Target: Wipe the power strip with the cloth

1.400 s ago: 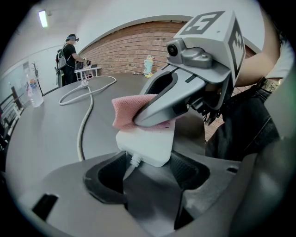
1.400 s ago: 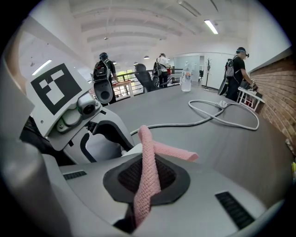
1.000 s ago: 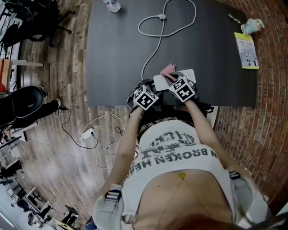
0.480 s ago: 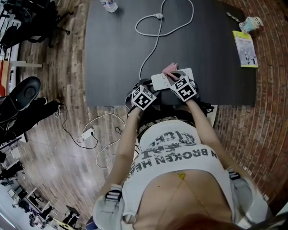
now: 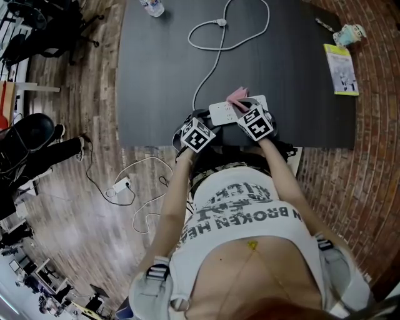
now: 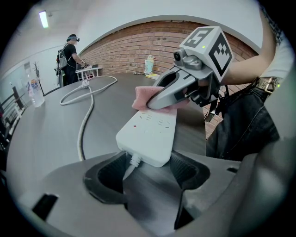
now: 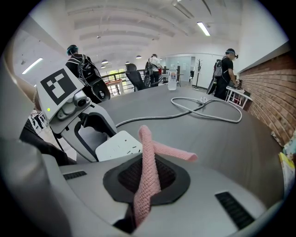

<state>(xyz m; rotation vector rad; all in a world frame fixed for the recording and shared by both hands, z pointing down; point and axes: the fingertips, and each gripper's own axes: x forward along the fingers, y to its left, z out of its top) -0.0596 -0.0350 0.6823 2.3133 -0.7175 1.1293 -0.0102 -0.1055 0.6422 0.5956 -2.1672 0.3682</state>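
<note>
A white power strip [image 5: 224, 112] lies near the front edge of the black table [image 5: 156, 75], and its white cable [image 5: 215, 59] loops away toward the far side. My left gripper [image 6: 148, 169] holds the strip's cable end [image 6: 147, 134] between its jaws. My right gripper [image 7: 148, 178] is shut on a pink cloth [image 7: 147, 162], which droops over the strip's far part. In the left gripper view the right gripper's tip presses the pink cloth [image 6: 141, 98] onto the strip. In the head view both grippers, left [image 5: 203, 125] and right [image 5: 245, 109], sit close together at the strip.
A water bottle [image 5: 154, 6] stands at the table's far edge. A green booklet [image 5: 341, 69] and a small figure [image 5: 349, 32] lie at the far right. Another strip with cords [image 5: 120, 186] lies on the wooden floor at the left. People stand in the background.
Both grippers stay at the power strip, shifting only slightly. The chair on the floor at the far left has moved.
</note>
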